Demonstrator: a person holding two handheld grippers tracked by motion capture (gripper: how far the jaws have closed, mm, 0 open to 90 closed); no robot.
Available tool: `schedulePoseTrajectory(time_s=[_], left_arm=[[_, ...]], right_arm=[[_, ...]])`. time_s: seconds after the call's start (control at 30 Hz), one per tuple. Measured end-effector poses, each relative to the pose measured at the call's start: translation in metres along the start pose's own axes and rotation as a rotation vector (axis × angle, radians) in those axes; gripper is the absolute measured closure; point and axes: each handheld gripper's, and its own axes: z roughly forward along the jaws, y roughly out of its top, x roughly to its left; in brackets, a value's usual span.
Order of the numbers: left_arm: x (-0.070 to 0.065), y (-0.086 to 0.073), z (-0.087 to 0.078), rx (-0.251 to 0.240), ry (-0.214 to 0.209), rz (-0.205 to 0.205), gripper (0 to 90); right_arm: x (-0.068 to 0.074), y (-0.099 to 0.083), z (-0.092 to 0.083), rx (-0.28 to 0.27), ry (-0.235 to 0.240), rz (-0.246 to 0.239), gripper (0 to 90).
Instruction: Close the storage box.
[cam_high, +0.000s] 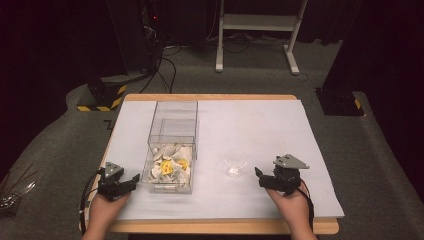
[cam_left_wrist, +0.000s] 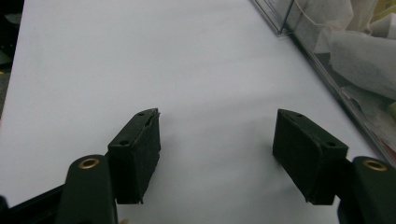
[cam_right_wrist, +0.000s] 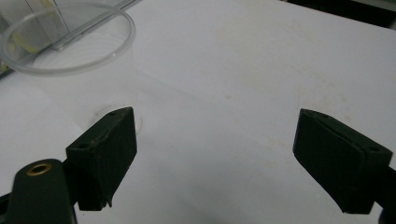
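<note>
A clear plastic box (cam_high: 170, 150) stands left of centre on the white table (cam_high: 260, 125); its near part holds several white and yellow sachets (cam_high: 170, 167). A small clear cup (cam_high: 235, 165) stands upright to the right of the box. My left gripper (cam_high: 131, 181) rests near the front edge, left of the box, open with bare table between its fingers (cam_left_wrist: 137, 154). The box wall (cam_left_wrist: 336, 70) runs along the right of the left gripper view. My right gripper (cam_high: 260, 177) is right of the cup, open and empty. The cup (cam_right_wrist: 70, 60) stands just beyond its left finger (cam_right_wrist: 105, 154).
Beyond the table lie grey carpet, a white frame's legs (cam_high: 255, 35), cables (cam_high: 165, 65) and a black-and-yellow striped base (cam_high: 102, 95). A black stand foot (cam_high: 340, 100) sits at the right. Bare white table stretches behind and to the right of the cup.
</note>
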Motion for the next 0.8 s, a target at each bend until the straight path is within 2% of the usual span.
schedulePoseTrajectory(time_s=[0.4,0.6,0.63,0.8], left_arm=[[0.0,0.0,0.0,-0.002,0.0,0.003,32.1],[0.0,0.0,0.0,-0.002,0.001,0.001,32.1],[0.0,0.0,0.0,-0.001,0.001,0.0,32.1],[0.0,0.0,0.0,-0.002,0.003,0.0,32.1]], right_arm=[[0.01,0.018,-0.004,-0.028,0.039,-0.014,14.6],[0.018,0.026,-0.006,-0.039,0.057,-0.032,14.6],[0.022,0.029,-0.006,-0.043,0.077,-0.032,14.6],[0.031,0.038,-0.007,-0.057,0.101,-0.052,14.6]])
